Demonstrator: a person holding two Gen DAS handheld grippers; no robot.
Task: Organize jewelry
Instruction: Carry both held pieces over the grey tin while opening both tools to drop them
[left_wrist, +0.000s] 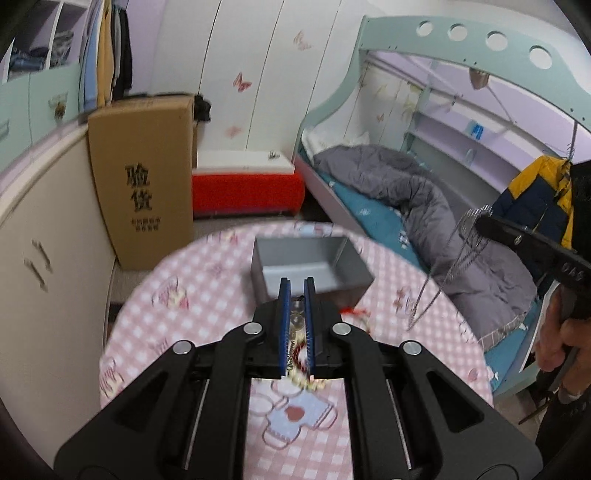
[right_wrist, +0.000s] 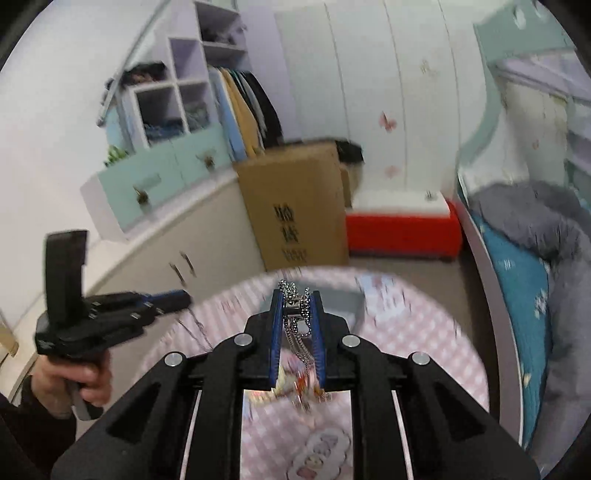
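One round table with a pink checked cloth (left_wrist: 192, 295). One open grey rectangular box (left_wrist: 314, 266) sat near its far edge, interior bare as far as visible. Two black hand-held grippers with blue pads, both above the table. Left gripper (left_wrist: 297, 291) was clamped on one beaded bracelet with clear beads and red thread (left_wrist: 297, 325), blurred. Right gripper (right_wrist: 297, 299) was clamped on one bunch of silver ball chains (right_wrist: 295, 310); strands hung below the jaws, exact strand count unreadable. One red tassel piece (left_wrist: 356, 312) lay on the cloth just beside the box's near-right corner.
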